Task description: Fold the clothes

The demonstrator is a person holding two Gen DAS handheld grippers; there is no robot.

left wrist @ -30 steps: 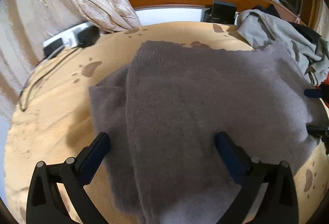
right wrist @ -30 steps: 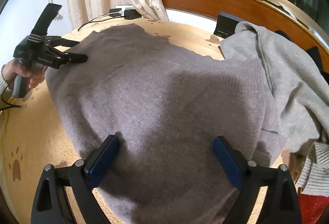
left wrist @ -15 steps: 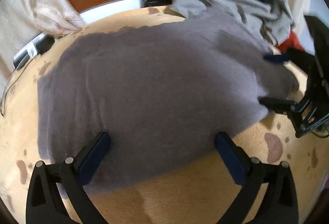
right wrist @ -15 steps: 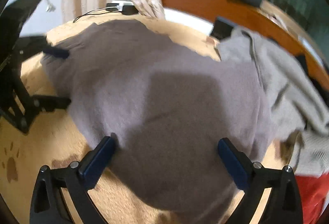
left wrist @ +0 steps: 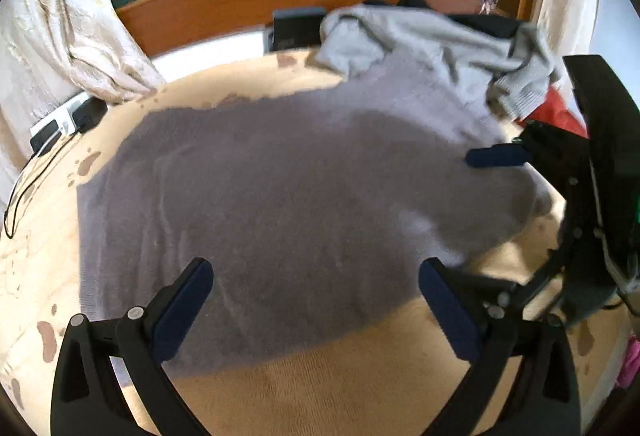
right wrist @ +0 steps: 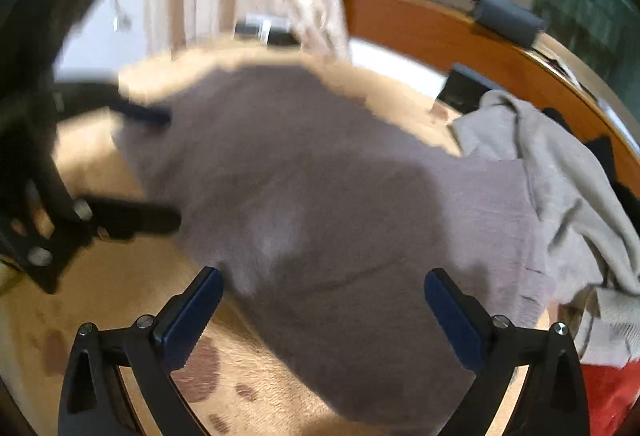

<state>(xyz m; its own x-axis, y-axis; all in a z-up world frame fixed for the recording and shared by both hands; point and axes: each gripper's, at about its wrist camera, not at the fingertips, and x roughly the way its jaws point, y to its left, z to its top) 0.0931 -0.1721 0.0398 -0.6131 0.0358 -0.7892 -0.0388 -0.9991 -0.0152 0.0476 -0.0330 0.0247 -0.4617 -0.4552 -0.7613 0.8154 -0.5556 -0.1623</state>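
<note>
A grey-purple knit sweater lies spread flat on a tan paw-print blanket. My left gripper hovers open over the sweater's near edge, nothing between its fingers. My right gripper shows at the right of the left wrist view, open, its fingers straddling the sweater's right edge. In the right wrist view the sweater fills the middle, my right gripper stands open over its near edge, and the left gripper is blurred at the sweater's left edge, open.
A heap of light grey clothes overlaps the sweater's far right, with something red beside it. A wooden headboard and a black box stand behind. Cream curtain and a power strip sit at the far left.
Both grippers have swung toward each other along the sweater's near side and now sit close together. The sweater lies flatter than a second ago. Both stay open.
</note>
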